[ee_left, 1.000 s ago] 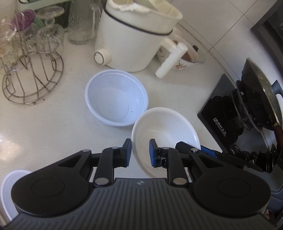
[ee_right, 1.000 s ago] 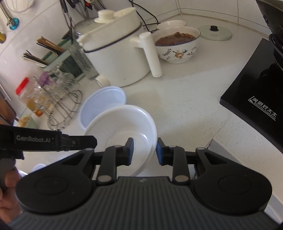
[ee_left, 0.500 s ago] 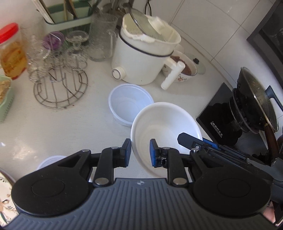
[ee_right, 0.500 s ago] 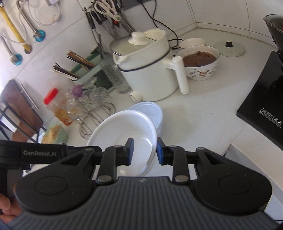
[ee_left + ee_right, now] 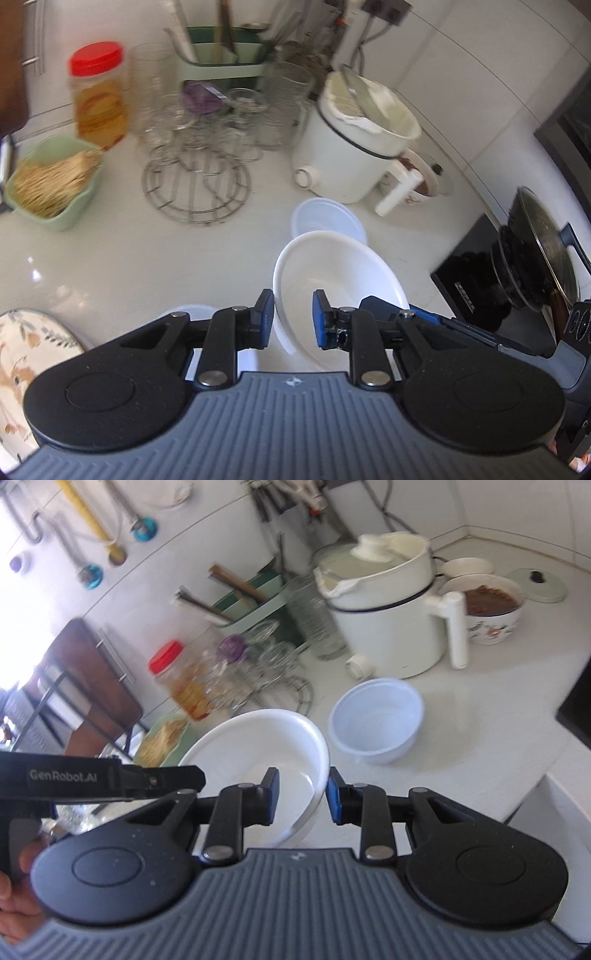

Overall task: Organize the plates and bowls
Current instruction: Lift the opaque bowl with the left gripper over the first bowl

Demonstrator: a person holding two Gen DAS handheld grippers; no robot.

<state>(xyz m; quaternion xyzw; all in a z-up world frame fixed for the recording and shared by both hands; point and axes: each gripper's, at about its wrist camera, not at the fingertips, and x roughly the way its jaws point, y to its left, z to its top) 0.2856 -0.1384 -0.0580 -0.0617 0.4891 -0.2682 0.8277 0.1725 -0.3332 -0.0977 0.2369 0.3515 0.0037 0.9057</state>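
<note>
white bowl [image 5: 334, 273] up off the counter [image 5: 122, 258] | left gripper [image 5: 293, 319] pinches its rim | right gripper [image 5: 301, 794] pinches the other side | blue-white bowl [image 5: 376, 716] sits alone

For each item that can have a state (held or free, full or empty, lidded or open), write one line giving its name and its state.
White bowl: lifted, tilted, empty, gripped at opposite rim edges.
Left tongs: shut on its rim.
Right tongs: shut on its rim.
Plastic bowl: on the counter, upright, empty, free.
Patterned bowl: holds brown food, uncovered.
Electric pot: lid askew.
Red-capped jar: capped, upright.
</note>
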